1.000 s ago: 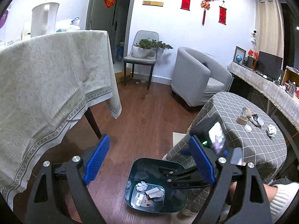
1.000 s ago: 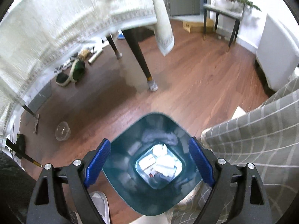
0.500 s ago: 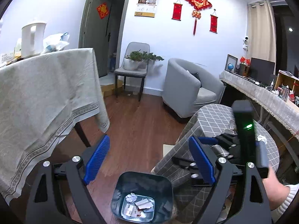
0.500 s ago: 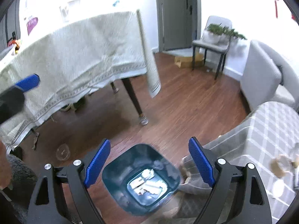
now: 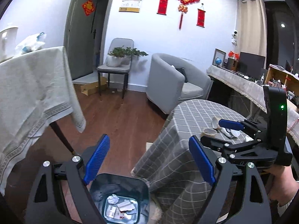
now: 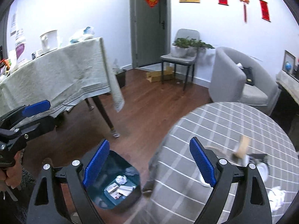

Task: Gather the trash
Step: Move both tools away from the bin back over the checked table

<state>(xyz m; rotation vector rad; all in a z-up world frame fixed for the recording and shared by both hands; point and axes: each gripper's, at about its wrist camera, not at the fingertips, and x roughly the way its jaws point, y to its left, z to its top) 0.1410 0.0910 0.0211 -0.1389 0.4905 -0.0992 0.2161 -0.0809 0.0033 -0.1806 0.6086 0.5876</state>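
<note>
Both claws, left (image 5: 149, 160) and right (image 6: 149, 163), spread, holding nothing.
I may knock tape (image 6: 243, 147) off the tabletop (image 6: 233, 119) edge, missing the bin (image 6: 114, 183).

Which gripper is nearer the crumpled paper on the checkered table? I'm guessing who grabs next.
Right. The right gripper hovers open at the table's edge near the crumpled paper; the left gripper hangs over the trash bin.

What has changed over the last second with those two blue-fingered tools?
The right gripper has swung up from over the dark teal plastic trash bin toward the grey checked round table. Both grippers stayed open and empty; the paper scraps stayed in the bin.
</note>
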